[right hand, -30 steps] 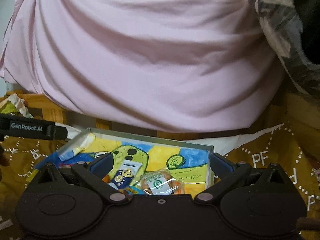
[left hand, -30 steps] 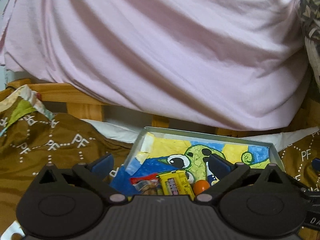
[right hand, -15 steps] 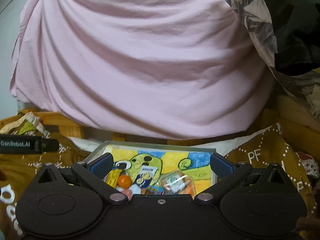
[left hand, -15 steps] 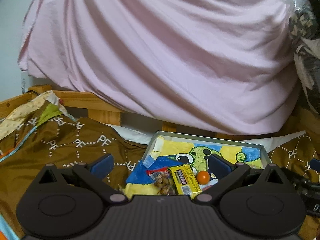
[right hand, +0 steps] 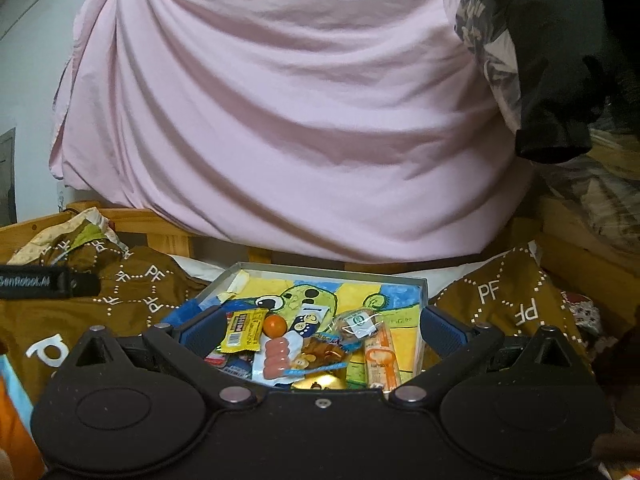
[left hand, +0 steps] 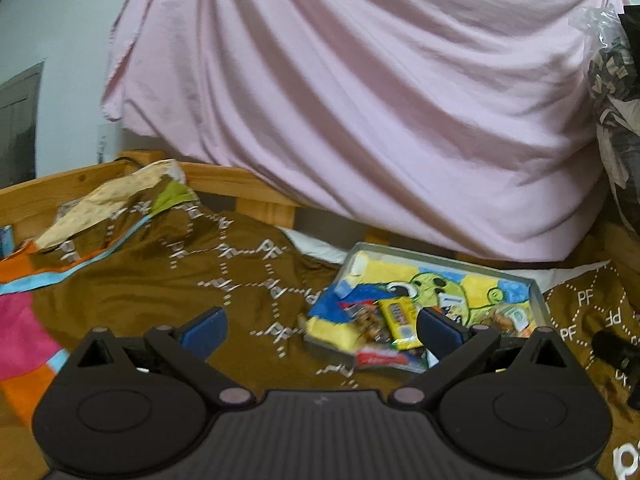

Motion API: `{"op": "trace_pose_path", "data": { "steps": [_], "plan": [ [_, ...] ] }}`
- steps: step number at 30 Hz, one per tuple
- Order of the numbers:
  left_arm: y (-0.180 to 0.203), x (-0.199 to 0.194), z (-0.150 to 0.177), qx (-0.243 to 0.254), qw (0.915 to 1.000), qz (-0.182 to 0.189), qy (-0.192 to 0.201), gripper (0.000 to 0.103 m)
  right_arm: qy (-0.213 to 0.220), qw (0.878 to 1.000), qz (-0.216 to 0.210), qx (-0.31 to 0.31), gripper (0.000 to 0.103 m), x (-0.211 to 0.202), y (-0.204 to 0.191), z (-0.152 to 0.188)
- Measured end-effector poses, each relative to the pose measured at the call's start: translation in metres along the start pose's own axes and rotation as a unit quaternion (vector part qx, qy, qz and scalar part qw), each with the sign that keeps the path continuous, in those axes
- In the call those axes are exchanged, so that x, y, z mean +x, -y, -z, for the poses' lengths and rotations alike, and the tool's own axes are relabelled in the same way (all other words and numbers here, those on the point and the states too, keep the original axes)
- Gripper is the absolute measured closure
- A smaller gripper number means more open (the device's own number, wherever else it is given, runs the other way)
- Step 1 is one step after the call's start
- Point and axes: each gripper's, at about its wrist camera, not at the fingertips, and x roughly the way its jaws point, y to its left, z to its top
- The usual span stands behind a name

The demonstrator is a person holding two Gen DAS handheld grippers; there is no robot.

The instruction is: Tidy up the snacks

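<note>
A shallow grey box [left hand: 440, 253] with a yellow, blue and green cartoon lining lies on a brown bedspread and holds several snack packets. In the left wrist view a yellow packet [left hand: 398, 317] and a red-and-white packet [left hand: 382, 358] lie at its near edge. In the right wrist view the box [right hand: 332, 270] holds a yellow packet [right hand: 244, 330], an orange ball [right hand: 275, 325], a pink sausage pack [right hand: 276, 354] and an orange stick pack [right hand: 380, 354]. My left gripper [left hand: 320, 330] is open and empty, left of the box. My right gripper [right hand: 320, 328] is open and empty, just before the box.
The brown bedspread [left hand: 180, 280] with white "PF" print covers the bed. A pink sheet [left hand: 360, 100] hangs behind the box. A wooden bed rail [left hand: 240, 184] runs along the back. Crumpled wrappers [left hand: 112, 200] lie at the far left. Dark patterned cloth [right hand: 540, 60] hangs at the right.
Both grippers have pulled back and up from the box, so it looks smaller and more bed shows. The left gripper has also shifted left. Both stay open and empty.
</note>
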Motion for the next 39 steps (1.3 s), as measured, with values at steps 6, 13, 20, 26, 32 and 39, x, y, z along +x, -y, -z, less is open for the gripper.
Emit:
{"op": "trace_pose_path", "data": {
  "steps": [6, 13, 20, 26, 32, 39],
  "plan": [
    [-0.014, -0.024, 0.012, 0.003, 0.9999, -0.009, -0.004, 0.0, -0.008, 1.0, -0.006, 0.002, 0.001, -0.02, -0.012, 0.006],
    [-0.022, -0.044, 0.023, 0.01, 0.9998, -0.012, -0.013, 0.0, -0.024, 0.999, -0.021, 0.028, 0.001, -0.043, -0.024, 0.016],
    [-0.03, -0.059, 0.035, 0.019, 0.9997, -0.011, -0.01, 0.0, -0.039, 0.998, -0.026, 0.029, 0.001, -0.059, -0.035, 0.025],
    [-0.04, -0.064, 0.046, 0.012, 0.9997, -0.004, -0.02, 0.0, -0.053, 0.998, -0.019, 0.03, 0.001, -0.067, -0.038, 0.032],
    [-0.044, -0.071, 0.06, 0.028, 0.9992, 0.001, -0.028, 0.0, -0.068, 0.997, -0.003, 0.039, 0.001, -0.074, -0.038, 0.039],
    [-0.042, -0.075, 0.066, 0.032, 0.999, 0.005, -0.03, 0.0, -0.077, 0.996, 0.006, 0.033, 0.001, -0.08, -0.043, 0.046]
  ]
}}
